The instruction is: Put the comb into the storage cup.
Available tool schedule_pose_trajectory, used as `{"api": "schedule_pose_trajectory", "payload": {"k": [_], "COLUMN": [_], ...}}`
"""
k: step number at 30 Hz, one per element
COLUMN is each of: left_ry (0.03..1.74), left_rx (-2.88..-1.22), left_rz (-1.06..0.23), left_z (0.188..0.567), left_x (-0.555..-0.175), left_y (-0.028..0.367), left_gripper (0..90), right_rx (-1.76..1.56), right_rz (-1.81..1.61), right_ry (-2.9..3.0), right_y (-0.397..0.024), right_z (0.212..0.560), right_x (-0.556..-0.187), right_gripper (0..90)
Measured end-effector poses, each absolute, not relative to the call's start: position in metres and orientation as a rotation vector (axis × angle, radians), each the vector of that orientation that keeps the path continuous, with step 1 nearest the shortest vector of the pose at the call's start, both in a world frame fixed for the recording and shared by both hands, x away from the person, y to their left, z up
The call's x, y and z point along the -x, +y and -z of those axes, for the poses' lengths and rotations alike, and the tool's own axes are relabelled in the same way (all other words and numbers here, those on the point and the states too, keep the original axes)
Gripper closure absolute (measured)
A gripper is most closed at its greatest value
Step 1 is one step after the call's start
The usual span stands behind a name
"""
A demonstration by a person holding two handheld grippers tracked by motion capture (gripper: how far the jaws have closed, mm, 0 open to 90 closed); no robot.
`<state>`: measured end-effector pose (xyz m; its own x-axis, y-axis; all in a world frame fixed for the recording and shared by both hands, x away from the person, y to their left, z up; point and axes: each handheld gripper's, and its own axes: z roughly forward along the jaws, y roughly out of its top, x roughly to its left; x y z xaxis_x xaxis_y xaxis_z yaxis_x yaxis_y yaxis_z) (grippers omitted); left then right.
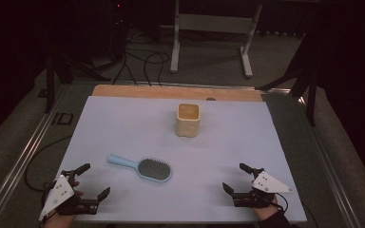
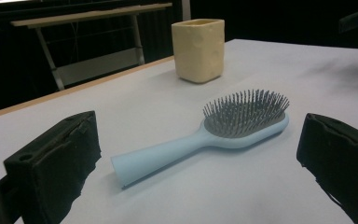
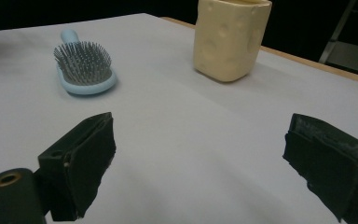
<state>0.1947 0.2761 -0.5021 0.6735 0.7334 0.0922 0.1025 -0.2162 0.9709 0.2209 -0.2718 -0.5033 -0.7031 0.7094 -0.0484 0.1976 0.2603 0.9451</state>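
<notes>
Smooth, slightly glossy pale-blue plastic hairbrush [image 2: 200, 140] with grey bristles; behind it a matt cream cup [image 2: 198, 49] (dimpled surface); both on a matt white table cover [image 1: 123, 123] edged by wood

On the table [image 1: 123, 118], the hairbrush [image 1: 142, 167] lies nearer the person (handle pointing left), the cup [image 1: 188, 119] behind it.

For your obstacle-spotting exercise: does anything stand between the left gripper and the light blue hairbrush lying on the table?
Nothing visible does. The left gripper, its jaws open, faces the hairbrush across bare white table. The yellow cup stands farther back, beyond the brush.
</notes>
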Motion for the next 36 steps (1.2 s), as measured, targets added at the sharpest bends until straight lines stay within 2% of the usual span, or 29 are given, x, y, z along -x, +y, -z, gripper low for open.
{"api": "schedule_pose_trajectory", "payload": {"k": [36], "left_ry": [0.628], "left_rx": [-1.750], "left_rz": [-0.654], "left_z": [0.483], "left_x": [-0.189], "left_y": [0.267], "left_gripper": [0.0], "right_rx": [-0.812], "right_rz": [-1.447], "right_ry": [2.046], "right_y": [-0.271], "right_z": [0.499], "right_x": [-0.217], "right_gripper": [8.7]}}
